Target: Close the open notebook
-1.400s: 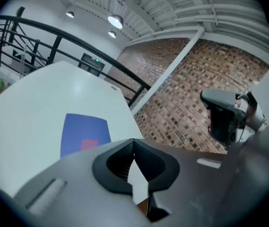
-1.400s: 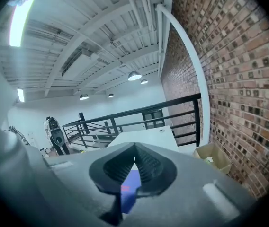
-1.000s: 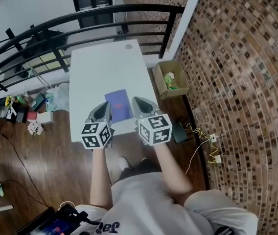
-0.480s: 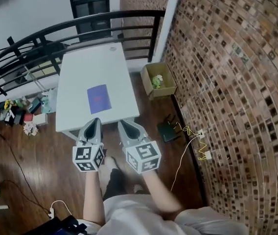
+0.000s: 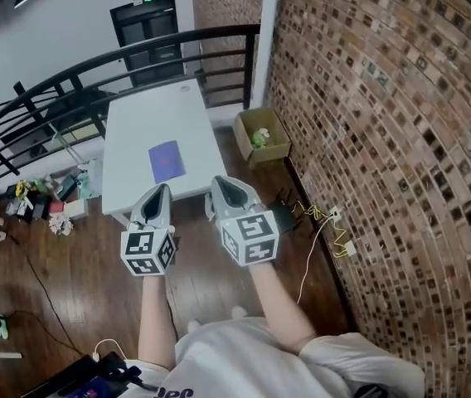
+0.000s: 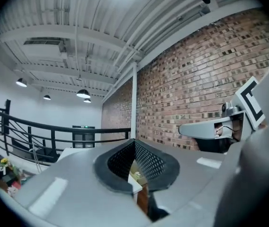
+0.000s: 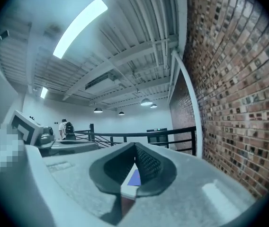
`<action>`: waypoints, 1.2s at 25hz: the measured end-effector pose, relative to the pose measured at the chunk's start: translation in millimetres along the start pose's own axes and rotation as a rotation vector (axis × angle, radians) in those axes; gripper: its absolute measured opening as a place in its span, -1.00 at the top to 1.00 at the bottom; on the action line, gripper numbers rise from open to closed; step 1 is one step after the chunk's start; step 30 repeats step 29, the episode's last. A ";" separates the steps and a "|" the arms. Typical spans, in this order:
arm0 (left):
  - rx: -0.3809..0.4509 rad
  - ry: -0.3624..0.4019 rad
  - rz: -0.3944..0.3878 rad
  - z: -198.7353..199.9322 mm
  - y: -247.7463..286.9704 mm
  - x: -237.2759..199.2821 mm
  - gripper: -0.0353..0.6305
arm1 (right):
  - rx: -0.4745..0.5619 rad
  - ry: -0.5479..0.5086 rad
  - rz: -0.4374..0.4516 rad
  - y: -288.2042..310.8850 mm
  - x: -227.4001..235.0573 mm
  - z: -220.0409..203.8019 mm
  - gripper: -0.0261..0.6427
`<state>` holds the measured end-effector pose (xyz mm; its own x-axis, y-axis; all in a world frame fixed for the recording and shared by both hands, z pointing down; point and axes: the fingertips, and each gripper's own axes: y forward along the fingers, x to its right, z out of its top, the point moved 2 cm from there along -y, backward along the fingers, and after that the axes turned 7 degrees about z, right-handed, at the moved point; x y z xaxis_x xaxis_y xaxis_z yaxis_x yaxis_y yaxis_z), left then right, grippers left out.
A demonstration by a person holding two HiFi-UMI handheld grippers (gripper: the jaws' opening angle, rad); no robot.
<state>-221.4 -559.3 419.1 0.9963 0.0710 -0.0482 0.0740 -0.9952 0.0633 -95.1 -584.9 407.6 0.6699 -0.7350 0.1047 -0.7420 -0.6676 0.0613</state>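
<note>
The notebook point(image 5: 166, 161) lies closed, purple cover up, near the front end of the white table point(image 5: 140, 118). Both grippers are held level over the wooden floor, short of the table's near edge and apart from the notebook. My left gripper point(image 5: 159, 191) has its tips together; its jaws are just starting to open, and nothing is between them point(image 6: 134, 143). My right gripper point(image 5: 223, 185) is shut and empty point(image 7: 135, 148). A sliver of the purple notebook point(image 7: 134, 178) shows through its jaw gap, far ahead.
A black railing point(image 5: 94, 60) curves behind and left of the table. A brick wall point(image 5: 368, 98) runs along the right. A cardboard box point(image 5: 262, 138) stands at its foot, with a black device point(image 5: 285, 214) and a cable point(image 5: 318, 239) nearby. Clutter point(image 5: 45, 197) lies on the floor at left.
Both grippers have drawn back from the table's front edge and risen a little. The view has backed away with them. The notebook stays closed on the table.
</note>
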 end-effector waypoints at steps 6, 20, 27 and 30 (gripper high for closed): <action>0.046 0.043 0.025 26.8 -35.0 -30.4 0.84 | 0.054 -0.037 0.016 16.2 -34.1 28.2 0.95; 0.037 -0.064 0.137 16.4 -83.9 -111.2 0.84 | 0.010 -0.183 0.199 45.8 -156.1 21.5 0.95; 0.037 -0.053 0.135 18.4 -88.5 -125.8 0.84 | -0.001 -0.179 0.183 56.1 -163.4 19.4 0.95; 0.032 -0.055 0.130 17.0 -85.5 -128.8 0.84 | 0.004 -0.181 0.171 57.9 -163.1 21.1 0.95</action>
